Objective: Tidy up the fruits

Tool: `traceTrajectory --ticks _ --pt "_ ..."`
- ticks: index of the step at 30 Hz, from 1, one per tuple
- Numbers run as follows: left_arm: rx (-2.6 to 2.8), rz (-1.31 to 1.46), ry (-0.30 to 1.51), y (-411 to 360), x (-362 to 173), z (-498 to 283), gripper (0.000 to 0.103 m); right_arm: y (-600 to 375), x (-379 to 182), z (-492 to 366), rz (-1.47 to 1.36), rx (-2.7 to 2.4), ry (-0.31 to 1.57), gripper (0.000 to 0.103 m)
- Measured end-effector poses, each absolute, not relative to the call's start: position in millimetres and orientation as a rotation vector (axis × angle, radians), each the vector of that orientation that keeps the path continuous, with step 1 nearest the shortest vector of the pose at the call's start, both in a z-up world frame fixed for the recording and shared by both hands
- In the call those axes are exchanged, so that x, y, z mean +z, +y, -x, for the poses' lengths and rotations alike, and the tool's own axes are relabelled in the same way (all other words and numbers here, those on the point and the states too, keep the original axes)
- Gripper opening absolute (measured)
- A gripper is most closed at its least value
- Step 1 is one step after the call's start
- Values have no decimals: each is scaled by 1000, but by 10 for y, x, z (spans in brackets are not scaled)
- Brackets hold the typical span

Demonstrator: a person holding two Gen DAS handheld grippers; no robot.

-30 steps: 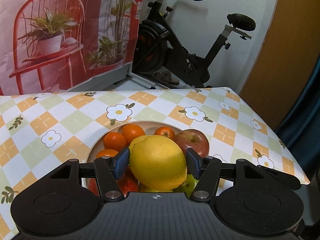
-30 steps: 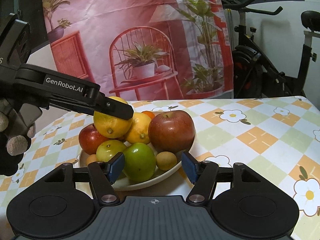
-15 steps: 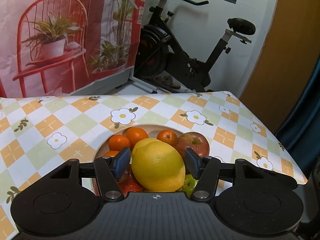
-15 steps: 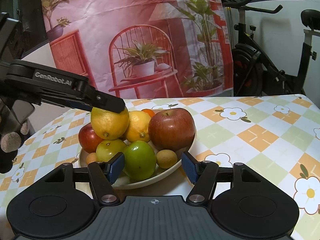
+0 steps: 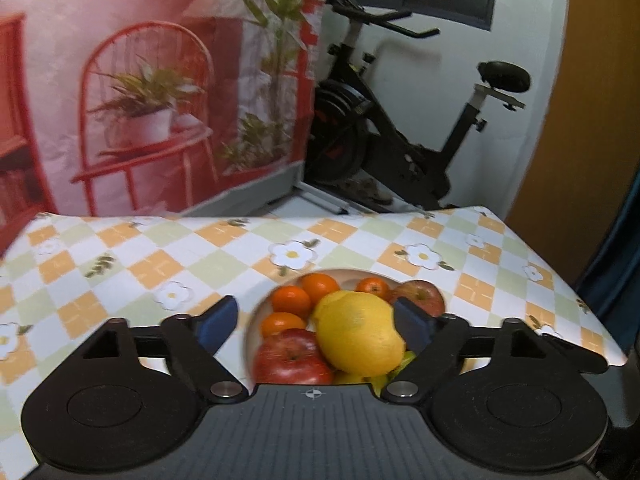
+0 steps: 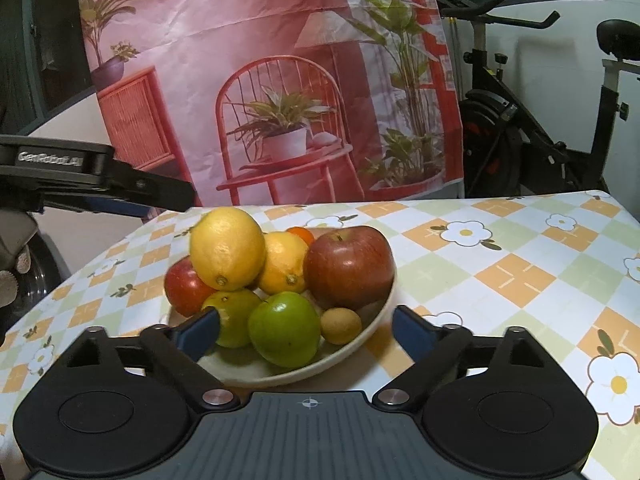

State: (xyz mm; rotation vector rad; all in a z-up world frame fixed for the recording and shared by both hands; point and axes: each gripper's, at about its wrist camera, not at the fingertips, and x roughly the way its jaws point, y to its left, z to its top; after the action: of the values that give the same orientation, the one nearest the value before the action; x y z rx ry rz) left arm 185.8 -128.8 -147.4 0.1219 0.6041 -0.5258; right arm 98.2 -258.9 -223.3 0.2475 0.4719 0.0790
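On the desk (image 6: 500,248), under a checked cloth with white flowers, a shallow plate (image 6: 360,344) holds the piled fruit. Nearest the right claw (image 6: 306,330) sit two green fruits (image 6: 285,330), the second one (image 6: 236,316) paler and partly behind the claw's left blue pad, with one small brown fruit (image 6: 341,325) beside them. Behind these stand two red apples, a big one (image 6: 348,266) on the right and a smaller one (image 6: 186,286) on the left. Two lemons follow: the larger lemon (image 6: 227,248) rests on top of the heap, touching the second lemon (image 6: 284,262). From this side one orange (image 6: 302,234) peeks out at the back; the left wrist view shows four small oranges (image 5: 291,301) at the far rim of the plate.

The right claw is low and close to the plate's near edge, pointing slightly downward; its jaws are opening wide, with the near fruit seen between the pads and nothing gripped. The left claw (image 5: 316,322) points down over the heap from the other side; its jaws are opening too, the top lemon lying between the pads, close against the right pad and clear of the left one, and whether the right pad touches it I cannot tell. In the right wrist view the left claw's black arm (image 6: 96,178) reaches in level from the left edge, above and to the left of the top lemon. Behind the desk hang a pink printed backdrop (image 6: 260,80) and, to the right, stands an exercise bike (image 6: 520,128)
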Motion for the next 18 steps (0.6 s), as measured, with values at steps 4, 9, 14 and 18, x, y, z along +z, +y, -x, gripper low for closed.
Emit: traceTrajectory --ticks 4,9,14,18 --pt "-471 -134 577 -1169 -1395 -1757 94 -2514 -2158 -947 -233 62 458 103" --pt "-435 -103 566 -966 -1343 -1658 94 -2440 -2052 -896 -246 60 450 103" --pt "-348 -105 544 -816 -1291 -1517 94 -2341 -1921 -828 -251 49 439 103" --pt "-333 -104 532 -693 -1223 -1391 96 -2225 -1769 -772 -238 39 429 103"
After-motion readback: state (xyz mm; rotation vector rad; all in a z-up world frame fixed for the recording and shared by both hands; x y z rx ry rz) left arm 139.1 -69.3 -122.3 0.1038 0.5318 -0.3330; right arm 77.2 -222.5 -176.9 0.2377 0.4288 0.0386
